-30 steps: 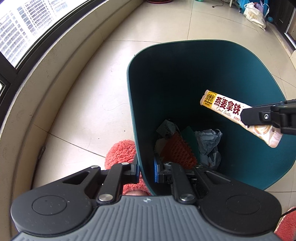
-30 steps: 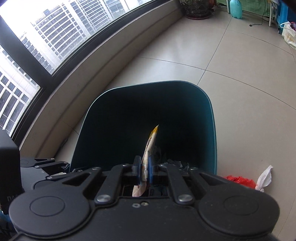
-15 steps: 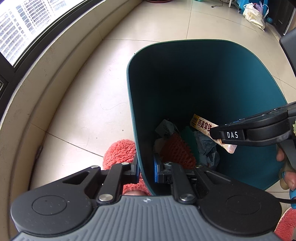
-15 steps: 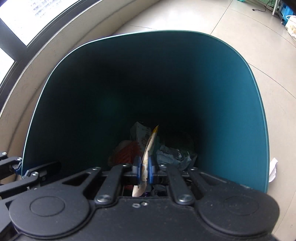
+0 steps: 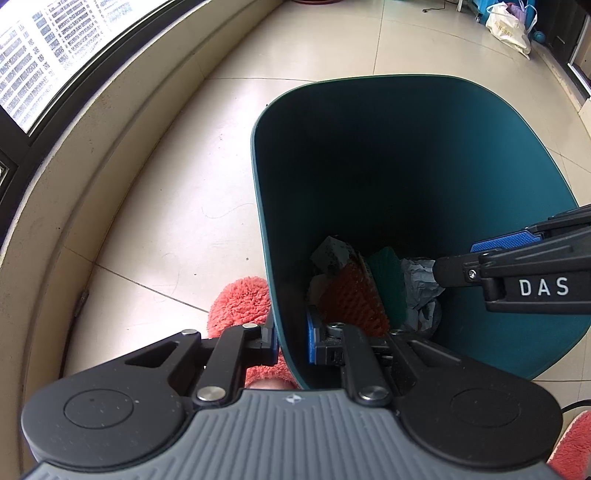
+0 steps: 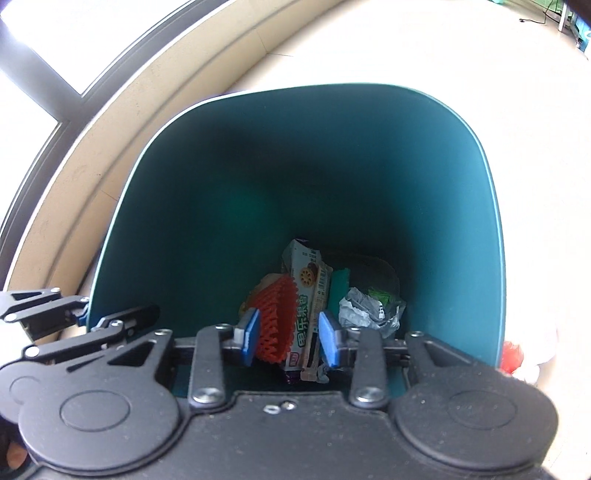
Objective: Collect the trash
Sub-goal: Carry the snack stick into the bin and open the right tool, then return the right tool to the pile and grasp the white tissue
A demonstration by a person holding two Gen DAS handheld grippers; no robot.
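Note:
A dark teal trash bin [image 5: 480,122] [image 6: 155,206] stands on the tiled floor. My left gripper [image 5: 291,338] is shut on the bin's near rim. My right gripper [image 6: 290,338] is open and empty above the bin's mouth; it also shows in the left wrist view [image 5: 465,258]. At the bottom lie a red foam net [image 6: 275,317], a biscuit wrapper [image 6: 308,291], a green piece [image 6: 338,291] and crumpled grey paper [image 6: 364,310]. The latte sachet I held is not clearly seen.
A raised beige ledge [image 5: 74,177] under the window curves along the left. Pink fluffy slippers [image 5: 240,302] sit by the bin's near side. Red and white trash [image 6: 515,360] lies on the floor right of the bin. A white bag [image 5: 508,24] stands far back.
My right gripper went down into the bin with the latte sachet, opened and let it go, then drew back. My left gripper has kept its hold on the rim.

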